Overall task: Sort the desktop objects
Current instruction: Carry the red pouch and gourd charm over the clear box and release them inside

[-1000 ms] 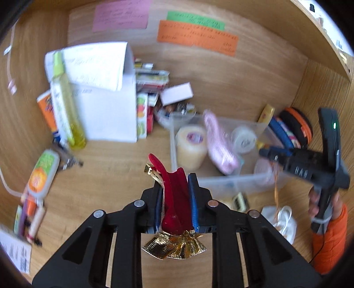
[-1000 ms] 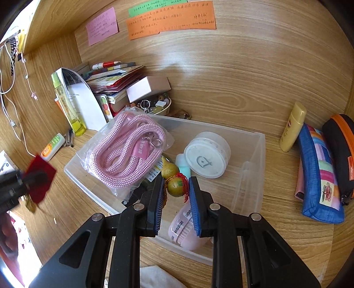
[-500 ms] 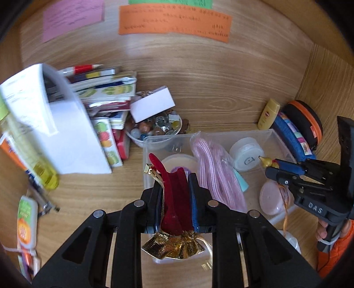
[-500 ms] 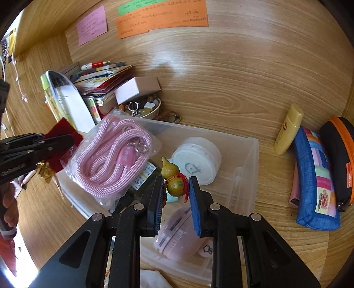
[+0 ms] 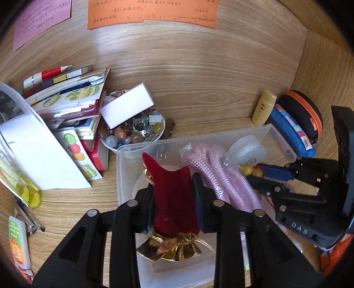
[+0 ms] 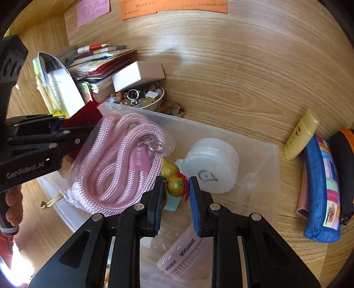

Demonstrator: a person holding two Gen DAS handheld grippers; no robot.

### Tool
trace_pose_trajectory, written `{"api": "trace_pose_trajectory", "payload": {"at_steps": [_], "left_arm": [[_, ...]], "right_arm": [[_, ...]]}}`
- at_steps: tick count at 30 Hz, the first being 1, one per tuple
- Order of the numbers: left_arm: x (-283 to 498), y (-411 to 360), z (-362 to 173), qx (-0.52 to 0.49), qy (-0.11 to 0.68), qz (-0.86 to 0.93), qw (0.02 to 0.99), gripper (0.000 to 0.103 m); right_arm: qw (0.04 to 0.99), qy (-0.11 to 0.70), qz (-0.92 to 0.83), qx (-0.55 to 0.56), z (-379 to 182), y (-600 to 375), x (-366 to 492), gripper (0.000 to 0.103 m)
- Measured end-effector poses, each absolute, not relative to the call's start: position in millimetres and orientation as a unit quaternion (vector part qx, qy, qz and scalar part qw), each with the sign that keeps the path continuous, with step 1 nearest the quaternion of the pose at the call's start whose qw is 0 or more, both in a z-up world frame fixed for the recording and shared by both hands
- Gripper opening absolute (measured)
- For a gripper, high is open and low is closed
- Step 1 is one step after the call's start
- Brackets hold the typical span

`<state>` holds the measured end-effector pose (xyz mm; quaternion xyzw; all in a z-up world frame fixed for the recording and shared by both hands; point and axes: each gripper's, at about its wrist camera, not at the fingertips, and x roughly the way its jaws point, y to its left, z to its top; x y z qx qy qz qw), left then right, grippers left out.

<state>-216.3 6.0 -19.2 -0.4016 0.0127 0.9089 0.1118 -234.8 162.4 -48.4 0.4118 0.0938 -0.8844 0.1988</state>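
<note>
Paper notes and wood around the desk

An orange note (image 5: 152, 12) and a pink note (image 5: 42, 21) are stuck to the wooden back wall (image 5: 210, 73) at the top of the frame, the pink one at upper left; the wooden surface (image 5: 64, 203) shows bare at lower left.

Bright daylight, blown-out glare at the right-wrist view's lower left corner, strong fisheye bending, dark vignetted corners, mostly sharp.
</note>
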Motion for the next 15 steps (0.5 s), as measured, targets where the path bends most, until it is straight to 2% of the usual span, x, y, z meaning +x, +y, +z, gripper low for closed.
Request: {"api": "trace_pose_trajectory", "payload": {"at_steps": [1,2,9,10,15], "left_arm": [[-216,5,-20,-0.401,0.014,0.909,0.109,0.045],[-214,3,-21,-0.402,0.016,0.909,0.107,0.049],[-203,2,-22,-0.404,0.028,0.907,0.111,0.055],[-201,3,-21,-0.404,0.031,0.908,0.109,0.065],[-191,4,-16,-0.391,0.04,0.915,0.093,0.078]], "right_arm": [[0.196,0.097,-0.884,0.414,-50,162,-236,0.02],[0.192,0.101,-0.883,0.416,-51,161,-237,0.02],[0.164,0.14,-0.882,0.418,-56,153,-236,0.02],[0.162,0.146,-0.882,0.419,-57,152,-235,0.022],[0.137,0.173,-0.89,0.4,-53,150,-228,0.043]]}}
